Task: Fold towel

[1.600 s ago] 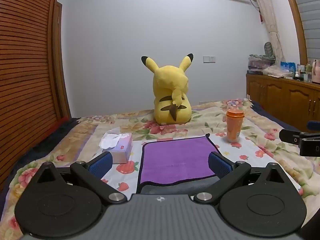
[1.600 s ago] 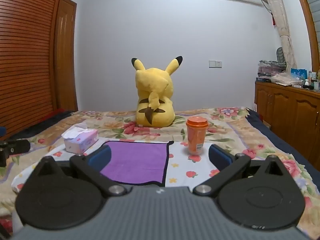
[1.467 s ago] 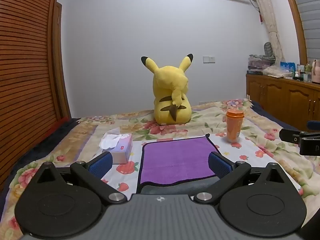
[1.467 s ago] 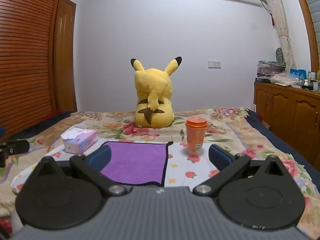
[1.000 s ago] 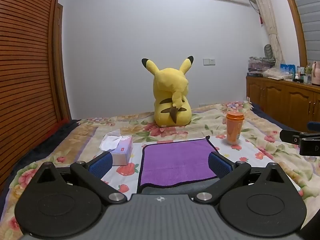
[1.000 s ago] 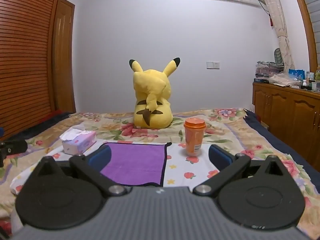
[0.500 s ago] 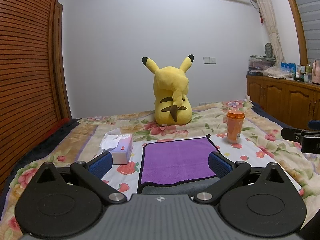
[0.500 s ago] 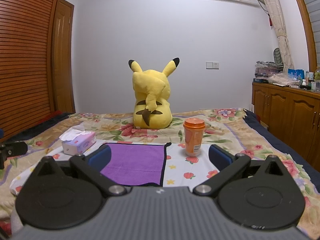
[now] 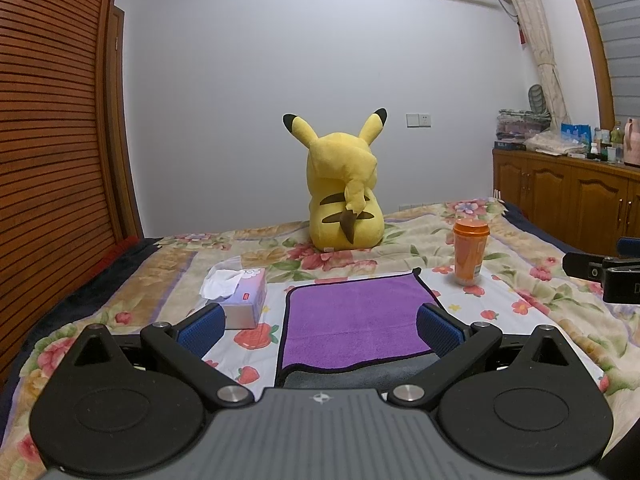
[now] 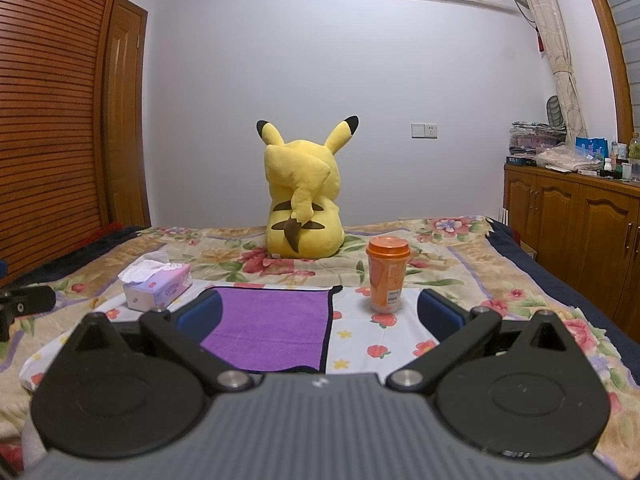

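Left wrist view shows almost nothing has changed over the last moments: the flat purple black-edged towel [image 9: 356,316] still lies untouched on the floral bedspread [image 9: 532,280], while the left gripper [image 9: 320,326] and right gripper [image 10: 320,312] stay spread above it, so folding has not begun.

A purple microfibre towel with dark edging [image 9: 356,316] is lying flat on the floral bedspread [image 9: 540,308] — a tissue box [image 9: 244,300] sitting just to its left, an orange lidded plastic cup [image 9: 470,252] standing near its far right corner. Behind them, a yellow plush toy [image 9: 344,196] is sitting, with wooden cabinets [image 10: 576,232] standing beside the bed at the right.
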Tool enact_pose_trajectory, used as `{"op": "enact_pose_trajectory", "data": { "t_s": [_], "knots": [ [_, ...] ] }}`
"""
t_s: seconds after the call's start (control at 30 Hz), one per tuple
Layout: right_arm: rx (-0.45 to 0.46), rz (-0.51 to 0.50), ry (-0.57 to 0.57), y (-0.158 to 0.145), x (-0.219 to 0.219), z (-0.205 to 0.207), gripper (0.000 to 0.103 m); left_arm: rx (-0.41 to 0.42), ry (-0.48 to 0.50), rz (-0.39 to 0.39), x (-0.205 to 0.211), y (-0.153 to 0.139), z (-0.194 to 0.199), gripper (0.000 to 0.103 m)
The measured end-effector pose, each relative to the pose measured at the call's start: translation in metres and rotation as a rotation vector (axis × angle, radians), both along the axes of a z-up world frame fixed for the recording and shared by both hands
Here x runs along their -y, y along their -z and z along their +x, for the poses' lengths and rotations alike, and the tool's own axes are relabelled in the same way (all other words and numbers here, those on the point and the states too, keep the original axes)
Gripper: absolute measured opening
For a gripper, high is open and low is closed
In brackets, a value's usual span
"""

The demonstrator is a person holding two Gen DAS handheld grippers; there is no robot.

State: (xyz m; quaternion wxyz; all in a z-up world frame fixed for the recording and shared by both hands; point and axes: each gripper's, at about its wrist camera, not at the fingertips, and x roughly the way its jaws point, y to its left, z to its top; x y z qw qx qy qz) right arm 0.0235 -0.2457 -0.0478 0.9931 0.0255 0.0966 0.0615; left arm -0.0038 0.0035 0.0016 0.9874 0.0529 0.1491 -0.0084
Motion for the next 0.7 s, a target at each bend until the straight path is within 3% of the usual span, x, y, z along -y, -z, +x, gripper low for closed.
{"op": "enact_pose_trajectory", "data": {
  "t_s": [0.7],
  "knots": [
    [0.000, 0.001, 0.000, 0.0008, 0.0007, 0.0009, 0.103, -0.002, 0.000, 0.003, 0.0005, 0.0005, 0.0003, 0.103]
  ]
}}
